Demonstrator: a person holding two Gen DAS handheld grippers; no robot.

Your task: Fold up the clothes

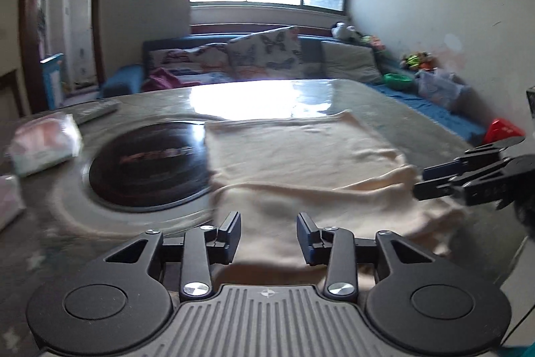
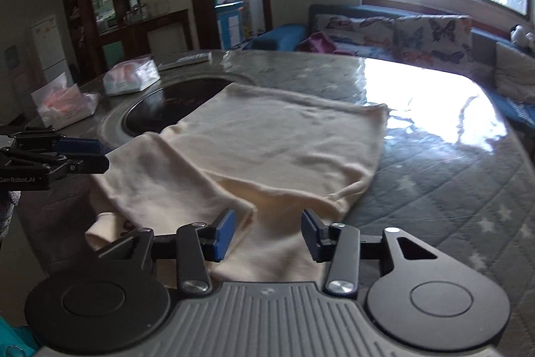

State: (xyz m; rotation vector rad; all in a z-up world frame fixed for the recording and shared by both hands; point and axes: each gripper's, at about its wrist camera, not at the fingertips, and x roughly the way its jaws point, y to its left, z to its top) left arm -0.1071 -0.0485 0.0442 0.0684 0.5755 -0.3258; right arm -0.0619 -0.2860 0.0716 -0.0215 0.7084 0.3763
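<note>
I'm hovering my left gripper (image 1: 269,235) and right gripper (image 2: 267,233), jaws apart and gripping nothing, over the cream garment (image 2: 267,139) lying half-folded on the table (image 2: 451,189), lining up for its near edge.

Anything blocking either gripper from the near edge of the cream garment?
Nothing visible. The left gripper and right gripper both stand open right over the cream garment, with only cloth between their pads; the tissue packs sit well aside.
</note>
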